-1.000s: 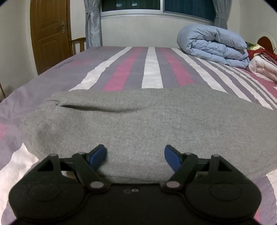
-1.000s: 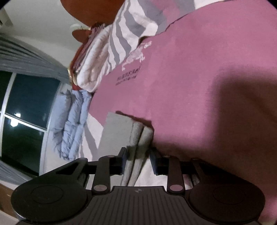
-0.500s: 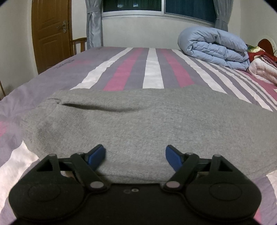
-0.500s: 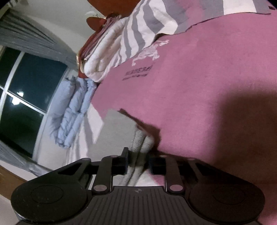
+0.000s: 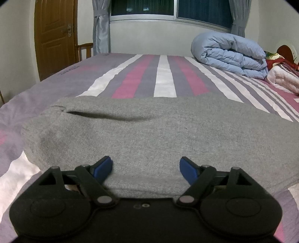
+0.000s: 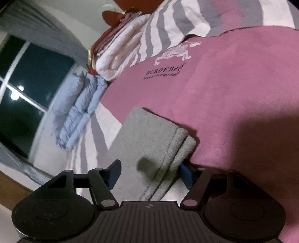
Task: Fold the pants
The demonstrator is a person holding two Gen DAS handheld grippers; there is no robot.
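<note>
The grey pants (image 5: pixel 149 130) lie folded across the striped bed sheet (image 5: pixel 164 74), with a pocket slit near their left end. My left gripper (image 5: pixel 146 165) is open low over their near edge, its blue pads wide apart with cloth lying between them. In the right wrist view the layered end of the pants (image 6: pixel 149 134) lies flat on the pink part of the sheet (image 6: pixel 233 93). My right gripper (image 6: pixel 149 172) is opening. The cloth still lies between its pads, and neither pad presses on it.
A rolled blue duvet (image 5: pixel 229 52) and a pile of pink and white bedding (image 5: pixel 280 78) lie at the far right of the bed. A wooden door (image 5: pixel 56 37) and a curtained window (image 5: pixel 168 9) are behind. The duvet (image 6: pixel 78 112) also appears left in the right wrist view.
My right gripper's jaws spread from a pinch on the pants' folded edge, and the cloth dropped flat. That gripper also rolled and drew back a little. The left gripper stayed put.
</note>
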